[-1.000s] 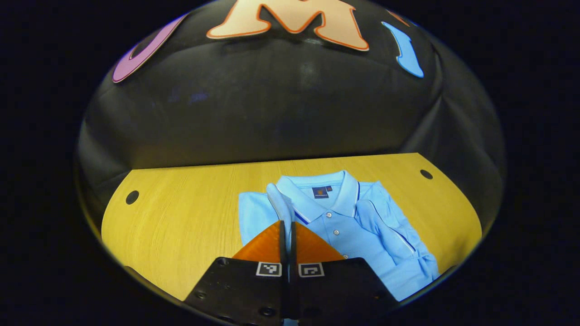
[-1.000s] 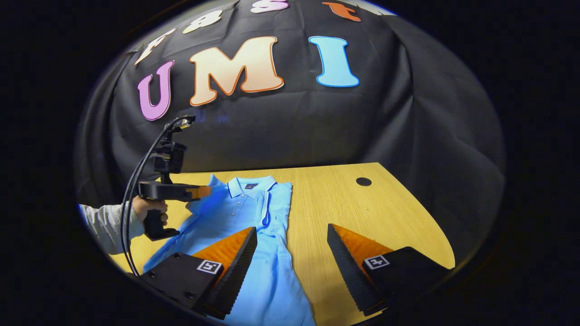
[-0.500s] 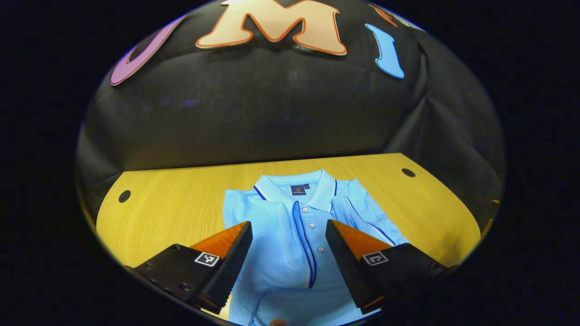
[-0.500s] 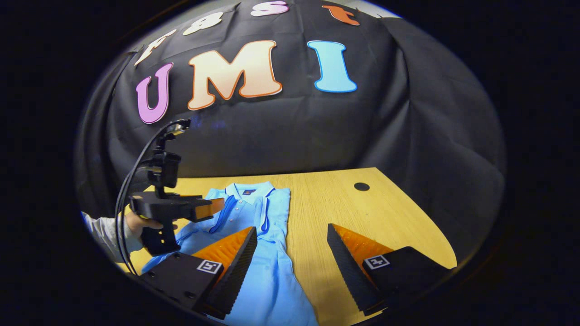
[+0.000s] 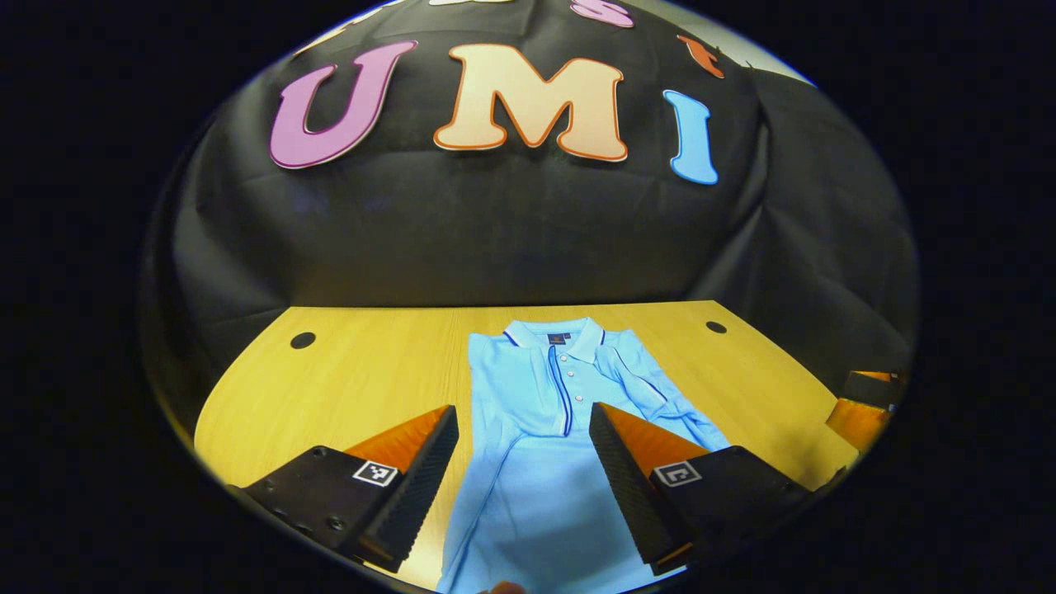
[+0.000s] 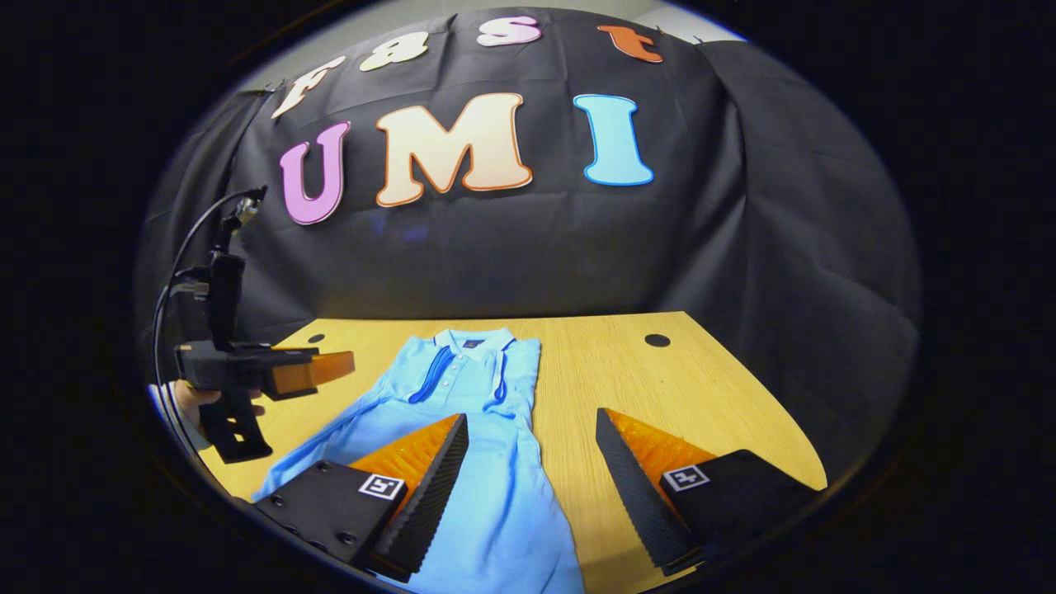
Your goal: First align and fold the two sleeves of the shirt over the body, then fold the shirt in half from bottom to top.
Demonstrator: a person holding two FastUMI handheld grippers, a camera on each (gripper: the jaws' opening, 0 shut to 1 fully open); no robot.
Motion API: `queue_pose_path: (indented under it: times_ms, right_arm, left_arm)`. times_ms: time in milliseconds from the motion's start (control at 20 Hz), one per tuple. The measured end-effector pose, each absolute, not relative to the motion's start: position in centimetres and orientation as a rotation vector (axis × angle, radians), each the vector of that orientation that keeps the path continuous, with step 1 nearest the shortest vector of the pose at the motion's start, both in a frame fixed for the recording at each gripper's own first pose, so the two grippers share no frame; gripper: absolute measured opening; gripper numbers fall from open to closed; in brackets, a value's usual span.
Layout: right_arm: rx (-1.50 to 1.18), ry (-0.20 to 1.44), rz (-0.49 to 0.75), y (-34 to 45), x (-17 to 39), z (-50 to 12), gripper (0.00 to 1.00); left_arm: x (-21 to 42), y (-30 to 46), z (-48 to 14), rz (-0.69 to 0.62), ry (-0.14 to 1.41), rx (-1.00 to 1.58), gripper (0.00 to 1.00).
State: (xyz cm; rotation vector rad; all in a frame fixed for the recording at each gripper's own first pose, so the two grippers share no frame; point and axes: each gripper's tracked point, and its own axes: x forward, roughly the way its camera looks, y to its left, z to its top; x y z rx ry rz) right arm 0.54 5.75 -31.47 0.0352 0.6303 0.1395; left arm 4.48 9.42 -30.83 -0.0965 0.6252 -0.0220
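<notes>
We hold both the left claw (image 5: 521, 429) and right claw (image 6: 532, 437) agape above the shirt (image 5: 549, 429), collar at 12 o'clock.

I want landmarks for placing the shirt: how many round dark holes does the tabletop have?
2 holes in the wooden table: one near the far left corner, one near the far right corner, either side of the blue shirt. The shirt could hide more.

Both tongs are wide open: left tongs (image 5: 521, 429), right tongs (image 6: 532, 437). A hand (image 6: 188, 400) at nine o'clock grips the left one.
</notes>
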Motion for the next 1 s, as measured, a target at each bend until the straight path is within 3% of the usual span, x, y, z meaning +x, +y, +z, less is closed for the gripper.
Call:
queue_pose_path:
  times_ms: [550, 600, 700, 1000]
  right_arm:
    - [-0.037, 0.761, 0.170, 4.0, -11.7, -35.5, 0.98]
    - [-0.037, 0.781, 0.171, 4.1, -12.7, -36.3, 0.93]
    - [-0.042, 0.811, 0.171, 4.1, -14.3, -37.5, 0.98]
    - [-0.082, 0.879, 0.151, 3.2, -16.9, -40.9, 0.98]
  left_arm:
    - [-13.1, 9.8, -34.0, -0.007, 0.771, -0.060, 0.96]
    - [-14.4, 9.8, -34.6, -0.001, 0.780, -0.057, 0.96]
    - [-16.7, 10.0, -36.0, 0.012, 0.817, -0.056, 0.96]
    - [-20.2, 9.7, -38.7, 0.014, 0.892, -0.026, 0.96]
